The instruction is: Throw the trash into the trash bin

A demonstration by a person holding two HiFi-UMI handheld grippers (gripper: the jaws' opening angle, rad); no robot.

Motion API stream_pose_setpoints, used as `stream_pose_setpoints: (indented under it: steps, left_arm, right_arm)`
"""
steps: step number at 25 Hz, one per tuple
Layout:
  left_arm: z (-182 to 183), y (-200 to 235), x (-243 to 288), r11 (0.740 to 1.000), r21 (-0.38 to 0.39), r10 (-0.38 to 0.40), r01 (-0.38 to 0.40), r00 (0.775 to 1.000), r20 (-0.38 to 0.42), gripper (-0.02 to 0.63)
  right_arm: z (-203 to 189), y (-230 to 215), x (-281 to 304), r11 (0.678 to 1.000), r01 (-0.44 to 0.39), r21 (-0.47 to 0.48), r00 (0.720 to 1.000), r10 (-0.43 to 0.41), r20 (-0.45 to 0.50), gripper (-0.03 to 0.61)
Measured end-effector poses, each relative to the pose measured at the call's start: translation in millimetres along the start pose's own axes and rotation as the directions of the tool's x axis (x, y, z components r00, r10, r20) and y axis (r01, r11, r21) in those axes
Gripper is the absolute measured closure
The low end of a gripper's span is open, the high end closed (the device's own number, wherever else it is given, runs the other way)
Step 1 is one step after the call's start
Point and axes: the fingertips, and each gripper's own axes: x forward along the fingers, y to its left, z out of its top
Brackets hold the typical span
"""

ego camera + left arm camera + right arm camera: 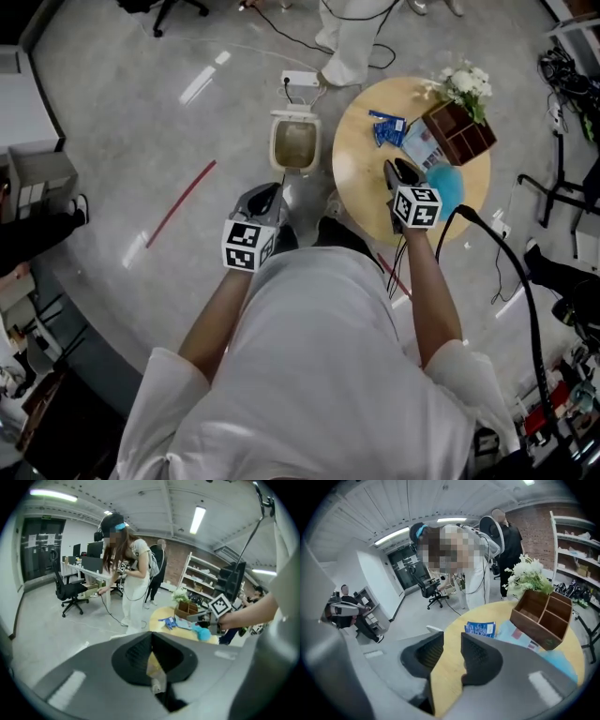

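Note:
A beige trash bin (295, 145) stands open on the floor left of the round wooden table (361, 164). My left gripper (265, 195) hovers just below the bin; its jaws (151, 641) are shut on a small yellowish crumpled wrapper (155, 666). On the table, a blue wrapper (386, 127) lies near the far edge. My right gripper (394, 169) is over the table, pointing down at the tabletop. It (452, 641) stands open by a narrow gap with only bare wood between the fingers, and the blue wrapper (480, 629) lies just beyond the tips.
A wooden box (459, 133) with white flowers, a printed booklet (424, 145) and a blue fluffy thing (448, 186) share the table. A person in white (352, 37) stands beyond it near a white power strip (300, 80) and cables. An office chair (70, 590) stands far left.

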Motion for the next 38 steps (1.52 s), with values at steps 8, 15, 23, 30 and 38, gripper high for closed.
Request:
stream_pose_setpoints:
  steps: [8,15,23,30,38]
  left_arm:
    - [-1.1,4.9,9.3,0.999,-0.024,0.023,-0.024,1.0,-0.011,0.611]
    - [-4.2,5.3,14.8,0.998,-0.047,0.051,-0.052,0.999,-0.018,0.609]
    - [-11.0,7.2,11.7,0.993,-0.083,0.08,-0.082,0.996,-0.027,0.61]
    - [-20.0,11.0,9.7,0.988,-0.112,0.103,-0.106,0.994,-0.039,0.61]
    - [-29.8,15.3,5.6,0.98,-0.142,0.13,-0.136,0.99,-0.051,0.611]
  right_arm:
    - [-4.9,-15.8,39.6,1.0,-0.002,-0.017,0.996,0.001,-0.087,0.422]
    - [-12.7,-29.4,74.0,0.999,0.005,-0.046,0.987,-0.012,-0.159,0.38]
    - [-15.6,-40.0,107.0,0.996,0.041,-0.085,0.975,-0.059,-0.215,0.364]
    - [-26.2,-49.4,131.7,0.992,0.085,-0.097,0.953,-0.109,-0.281,0.334]
    - [-37.8,-59.7,149.1,0.978,0.145,-0.154,0.922,-0.189,-0.338,0.311]
